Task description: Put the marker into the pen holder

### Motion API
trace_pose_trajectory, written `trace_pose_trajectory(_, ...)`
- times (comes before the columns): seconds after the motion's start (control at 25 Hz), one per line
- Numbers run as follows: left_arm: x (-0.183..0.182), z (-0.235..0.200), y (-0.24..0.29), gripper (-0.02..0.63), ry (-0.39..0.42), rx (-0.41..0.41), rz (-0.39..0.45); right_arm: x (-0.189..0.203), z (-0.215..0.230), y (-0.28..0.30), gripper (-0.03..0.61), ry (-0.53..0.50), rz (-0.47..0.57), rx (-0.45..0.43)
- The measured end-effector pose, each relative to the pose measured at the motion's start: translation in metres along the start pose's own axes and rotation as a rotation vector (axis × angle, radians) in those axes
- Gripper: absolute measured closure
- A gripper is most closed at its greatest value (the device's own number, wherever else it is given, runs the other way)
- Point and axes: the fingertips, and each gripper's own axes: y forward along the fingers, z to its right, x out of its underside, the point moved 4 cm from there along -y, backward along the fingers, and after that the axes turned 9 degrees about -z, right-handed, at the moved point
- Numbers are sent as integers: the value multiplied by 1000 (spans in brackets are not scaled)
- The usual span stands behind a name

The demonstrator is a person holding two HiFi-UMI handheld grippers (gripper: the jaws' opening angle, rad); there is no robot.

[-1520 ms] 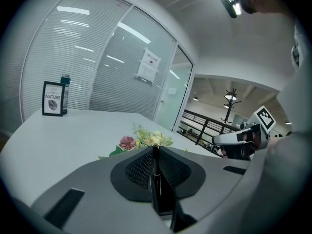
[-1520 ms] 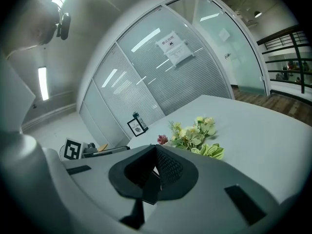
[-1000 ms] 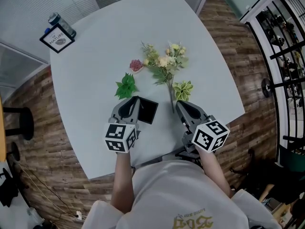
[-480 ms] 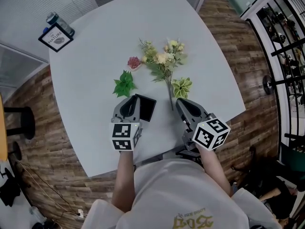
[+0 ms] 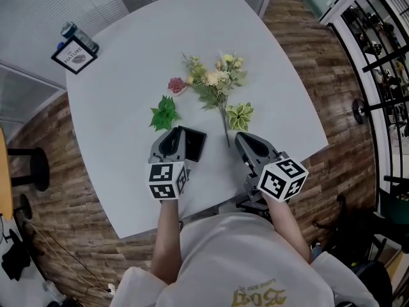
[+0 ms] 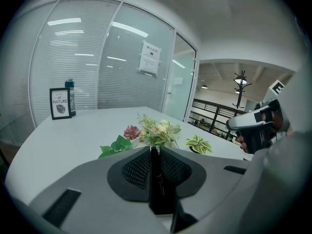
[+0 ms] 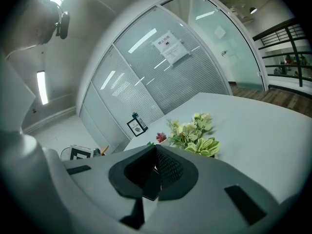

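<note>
L gripper (image 5: 174,135) jaws were clamped on black marker (image 6: 156,179). R gripper (image 5: 241,139) jaws were together, empty. Pen holder (image 5: 193,144) sat just beside L tips. Suggest: upend marker over opening, then release.

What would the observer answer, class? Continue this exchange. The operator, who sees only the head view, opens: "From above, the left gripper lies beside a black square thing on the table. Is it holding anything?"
Observer: Yes. In the left gripper view, the left gripper is closed on a slim black marker that stands upright between its jaws.
Operator: Does the right one hold anything?
Observer: No. In the right gripper view, the right gripper has its jaws together at the tips, with no marker between them.
Operator: What is beyond the table's far edge?
Observer: A paper notice hangs on the glass wall there.
</note>
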Motion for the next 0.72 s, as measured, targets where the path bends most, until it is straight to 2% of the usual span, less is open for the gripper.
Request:
trace_pose_trajectory(0.2, -5, -4, -10, 520, -25, -25, 44, -2, -5, -7, 561, -13, 14, -1)
trace_pose_trajectory(0.32, -12, -7, -25, 522, -33, -38, 94, -4, -12, -11, 561, -30, 27, -5)
trace_pose_trajectory(0.72, -20, -1, -77, 555, -64, -3, 188, -11, -54, -22, 561, -135, 56, -39)
